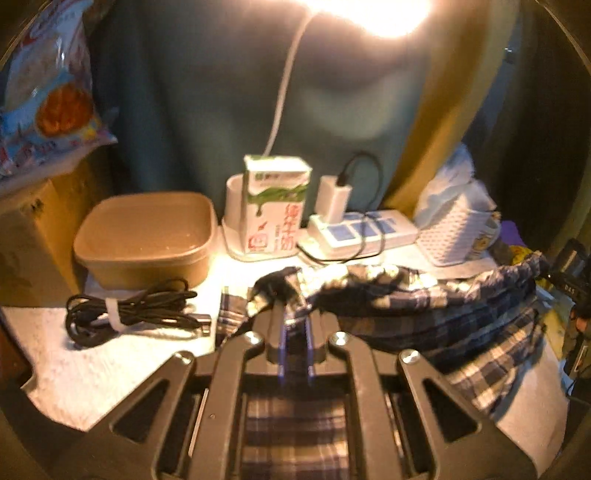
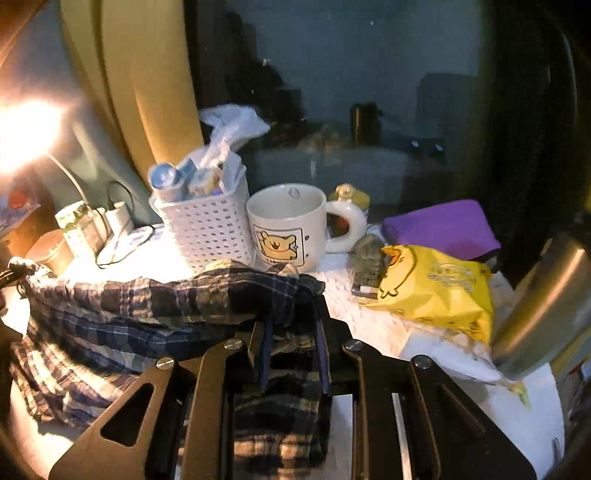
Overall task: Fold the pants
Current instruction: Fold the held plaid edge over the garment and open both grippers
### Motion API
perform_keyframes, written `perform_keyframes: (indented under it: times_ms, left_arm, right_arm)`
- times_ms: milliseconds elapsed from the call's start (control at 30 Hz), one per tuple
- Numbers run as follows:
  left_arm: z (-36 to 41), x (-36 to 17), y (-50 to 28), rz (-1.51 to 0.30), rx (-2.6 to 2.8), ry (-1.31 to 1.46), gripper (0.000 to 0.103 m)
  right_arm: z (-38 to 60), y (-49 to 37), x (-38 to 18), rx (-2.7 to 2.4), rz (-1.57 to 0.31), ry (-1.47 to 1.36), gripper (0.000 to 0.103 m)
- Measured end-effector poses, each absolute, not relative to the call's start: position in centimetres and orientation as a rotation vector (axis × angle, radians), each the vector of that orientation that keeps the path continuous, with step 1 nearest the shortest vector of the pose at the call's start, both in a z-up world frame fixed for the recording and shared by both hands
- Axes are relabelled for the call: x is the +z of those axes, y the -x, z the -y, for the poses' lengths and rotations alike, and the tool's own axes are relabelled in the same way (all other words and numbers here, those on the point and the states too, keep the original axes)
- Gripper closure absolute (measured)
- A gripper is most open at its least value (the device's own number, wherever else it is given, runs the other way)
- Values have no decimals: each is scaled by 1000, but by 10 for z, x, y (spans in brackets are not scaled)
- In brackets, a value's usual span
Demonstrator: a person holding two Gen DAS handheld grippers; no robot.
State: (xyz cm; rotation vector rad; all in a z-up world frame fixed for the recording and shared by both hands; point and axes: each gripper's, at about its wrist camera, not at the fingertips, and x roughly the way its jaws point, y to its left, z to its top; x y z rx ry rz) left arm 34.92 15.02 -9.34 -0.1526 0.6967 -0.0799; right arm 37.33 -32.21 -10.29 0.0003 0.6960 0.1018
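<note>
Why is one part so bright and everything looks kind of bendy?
Left wrist view: a lamp glares white at the top, washing out the table near the milk carton. Right wrist view: the same glare sits at the left edge; the window side stays dark. Both fisheye views curve the edges and look slightly blurred.

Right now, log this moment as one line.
left gripper: shut on pants | right gripper: shut on pants | step: fold underway

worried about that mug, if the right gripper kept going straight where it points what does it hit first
Probably the mug. The right gripper, shut on the plaid pants, points toward it, with the white basket just left of that line. Depth is hard to judge.
</note>
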Motion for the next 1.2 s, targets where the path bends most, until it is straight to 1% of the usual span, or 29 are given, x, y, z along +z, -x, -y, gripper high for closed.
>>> perform_keyframes:
  times_ms: [133, 233, 300, 333, 400, 500, 667, 733, 767, 800, 833, 867, 900, 1033, 1100, 1200]
  left_arm:
    - [-156, -113, -371, -743, -23, 144, 94]
    - [-156, -125, -383, -780, 29, 120, 92]
    - [-155, -132, -387, -802, 47, 100, 91]
    - [-156, -134, -388, -807, 55, 97, 91]
    - [-159, -135, -388, -806, 60, 109, 86]
    - [-169, -128, -386, -778, 101, 121, 85]
    - [-188, -103, -366, -723, 131, 169, 81]
    - [-186, -94, -347, -703, 107, 168, 75]
    - [-184, -92, -335, -699, 92, 169, 63]
    - [-181, -91, -328, -700, 80, 172, 48]
    - [-175, -93, -314, -701, 58, 179, 39]
    - [-168, -96, -302, -705, 33, 183, 24]
    - [-162, -99, -293, -713, 13, 182, 17]
    - [-124, -121, -255, -799, -77, 153, 17]
    - [-104, -129, -239, -818, -104, 116, 17]
    - [-78, -140, -221, -850, -130, 61, 17]
  right_arm:
    - [317, -392, -117, 79, -727, 3, 76]
    - [313, -403, -126, 75, -740, 18, 70]
    - [313, -408, -130, 72, -747, 23, 58]
    - [313, -410, -131, 69, -751, 22, 55]
    - [315, -411, -132, 57, -753, 16, 47]
    - [319, -408, -127, 39, -742, 11, 45]
    - [324, -387, -108, 30, -707, -9, 45]
    - [325, -375, -103, 38, -705, -12, 44]
    - [326, -367, -102, 42, -708, -13, 43]
    - [327, -358, -101, 50, -716, -17, 40]
    - [327, -351, -102, 57, -722, -19, 37]
    - [328, -344, -103, 60, -726, -22, 32]
    - [328, -335, -105, 61, -733, -24, 29]
    - [325, -309, -118, 70, -778, -22, 26]
    - [323, -298, -125, 75, -796, -29, 19]
    - [321, -283, -135, 93, -817, -55, 17]
